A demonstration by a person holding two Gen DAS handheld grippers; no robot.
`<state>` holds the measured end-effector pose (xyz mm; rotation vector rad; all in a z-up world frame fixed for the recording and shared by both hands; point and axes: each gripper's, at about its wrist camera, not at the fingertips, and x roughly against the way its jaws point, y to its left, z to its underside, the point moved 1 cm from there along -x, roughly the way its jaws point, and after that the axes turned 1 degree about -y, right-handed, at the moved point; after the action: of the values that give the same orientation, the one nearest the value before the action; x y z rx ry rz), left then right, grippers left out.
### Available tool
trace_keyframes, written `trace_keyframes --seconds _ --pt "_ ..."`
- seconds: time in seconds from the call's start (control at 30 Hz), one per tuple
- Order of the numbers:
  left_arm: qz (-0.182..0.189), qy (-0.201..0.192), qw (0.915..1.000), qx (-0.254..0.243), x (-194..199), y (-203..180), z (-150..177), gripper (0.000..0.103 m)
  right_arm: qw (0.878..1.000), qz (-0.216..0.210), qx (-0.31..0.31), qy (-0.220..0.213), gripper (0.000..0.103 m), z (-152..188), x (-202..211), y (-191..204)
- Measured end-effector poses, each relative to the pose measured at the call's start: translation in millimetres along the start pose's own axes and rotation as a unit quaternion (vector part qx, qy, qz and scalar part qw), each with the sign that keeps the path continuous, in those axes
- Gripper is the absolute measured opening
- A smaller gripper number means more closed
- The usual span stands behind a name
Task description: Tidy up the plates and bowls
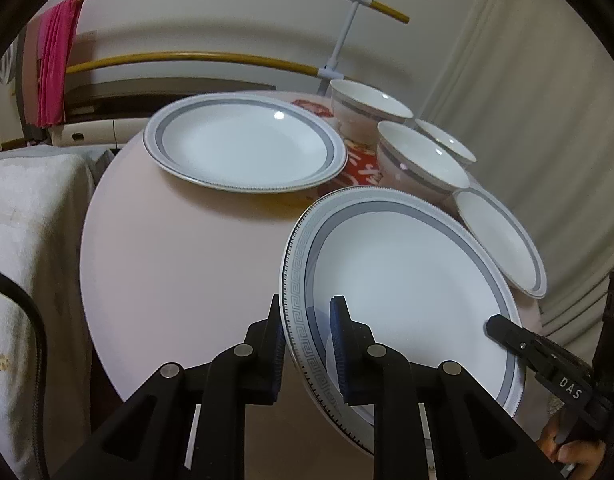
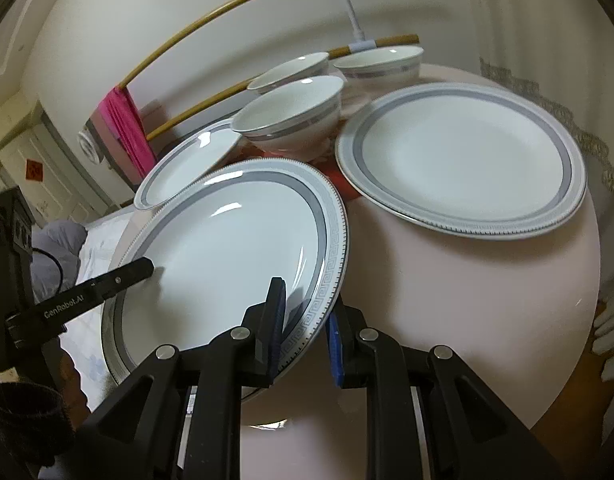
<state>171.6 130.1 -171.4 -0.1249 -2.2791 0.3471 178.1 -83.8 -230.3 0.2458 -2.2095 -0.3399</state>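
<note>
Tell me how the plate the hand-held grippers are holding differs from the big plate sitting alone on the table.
The held plate is tilted, its gripped edge raised; the other plate lies flat on the round table. The held plate is clamped at opposite rims by the left hand-held gripper and right hand-held gripper; the other plate is untouched. The held plate overlaps a smaller plate; the other stands clear. Both are white with a grey band and patterned rim.

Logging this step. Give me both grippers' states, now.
Left gripper: shut on the near plate's left rim.
Right gripper: shut on the same plate's right rim.
</note>
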Motion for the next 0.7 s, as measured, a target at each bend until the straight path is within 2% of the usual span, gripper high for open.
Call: trace_keyframes --seconds 0.37,0.7 --pt "-0.008 -0.041 0.9991 0.006 43.7 15.5 -0.9 0.017 0.999 -0.016 0.031 -0.015 0.019 -13.0 14.4 27.5" --pt "-0.047 -0.075 0.9957 0.030 61.3 58.4 -24.0 0.017 0.996 -0.044 0.070 -0.018 0.019 -54.1 -27.2 79.2"
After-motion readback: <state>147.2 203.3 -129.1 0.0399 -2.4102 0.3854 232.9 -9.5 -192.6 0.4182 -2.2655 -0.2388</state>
